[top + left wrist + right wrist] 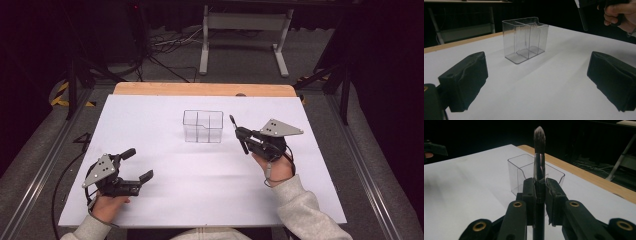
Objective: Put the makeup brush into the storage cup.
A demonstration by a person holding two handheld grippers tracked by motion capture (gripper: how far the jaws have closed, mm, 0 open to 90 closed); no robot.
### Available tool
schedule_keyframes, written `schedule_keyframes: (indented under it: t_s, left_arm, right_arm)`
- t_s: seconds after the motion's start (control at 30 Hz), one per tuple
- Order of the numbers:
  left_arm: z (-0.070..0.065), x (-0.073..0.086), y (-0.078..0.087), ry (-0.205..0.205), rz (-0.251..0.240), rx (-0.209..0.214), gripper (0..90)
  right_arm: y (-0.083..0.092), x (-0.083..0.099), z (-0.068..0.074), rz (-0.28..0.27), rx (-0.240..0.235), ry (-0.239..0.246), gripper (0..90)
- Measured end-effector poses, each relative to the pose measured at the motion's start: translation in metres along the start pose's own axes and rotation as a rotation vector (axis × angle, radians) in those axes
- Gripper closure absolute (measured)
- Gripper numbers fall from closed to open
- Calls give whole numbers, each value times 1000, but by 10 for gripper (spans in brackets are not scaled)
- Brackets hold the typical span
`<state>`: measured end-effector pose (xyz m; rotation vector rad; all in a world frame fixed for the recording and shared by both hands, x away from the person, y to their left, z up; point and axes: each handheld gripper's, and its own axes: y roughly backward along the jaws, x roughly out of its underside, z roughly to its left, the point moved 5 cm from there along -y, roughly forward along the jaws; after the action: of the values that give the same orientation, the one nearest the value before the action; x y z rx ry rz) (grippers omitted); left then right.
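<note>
A clear plastic organiser box (202, 127) with inner dividers stands upright at the middle of the white table (165, 200). Just to its right my right gripper (243, 137) is shut on a dark-handled makeup brush (233, 121). In the right gripper view the brush (539, 155) stands upright between the jaws (539, 192), bristles up, with the box (521, 171) right behind it. My left gripper (138, 165) rests near the table's front left, open and holding nothing. In its own view its fingers (464, 80) stand wide apart, facing the box (525, 37), which looks empty.
A wooden strip (200, 89) runs along the table's far edge. Behind it stand a white metal frame (245, 30) and loose cables (165, 47) on the floor. Black stands flank the table. The right hand (621, 12) shows in the left gripper view's top right corner.
</note>
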<state>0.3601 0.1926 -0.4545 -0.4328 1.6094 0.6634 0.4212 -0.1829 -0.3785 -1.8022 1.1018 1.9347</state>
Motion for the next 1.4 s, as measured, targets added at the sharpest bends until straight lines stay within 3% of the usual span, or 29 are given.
schedule_keyframes:
  t_s: [0.57, 0.87, 1.2, 1.4]
  left_arm:
    - [0, 0, 0, 5, 3, 3, 40]
    - [1, 0, 0, 7, 0, 4, 40]
    - [1, 0, 0, 7, 0, 6, 41]
    - [1, 0, 0, 8, -2, 6, 41]
  right_arm:
    - [-17, -21, -7, -25, 11, 14, 789]
    - [-33, -29, -13, -47, 8, -16, 789]
    - [-49, -37, -14, -41, 20, 9, 789]
    - [-54, -39, -17, -43, 20, -3, 789]
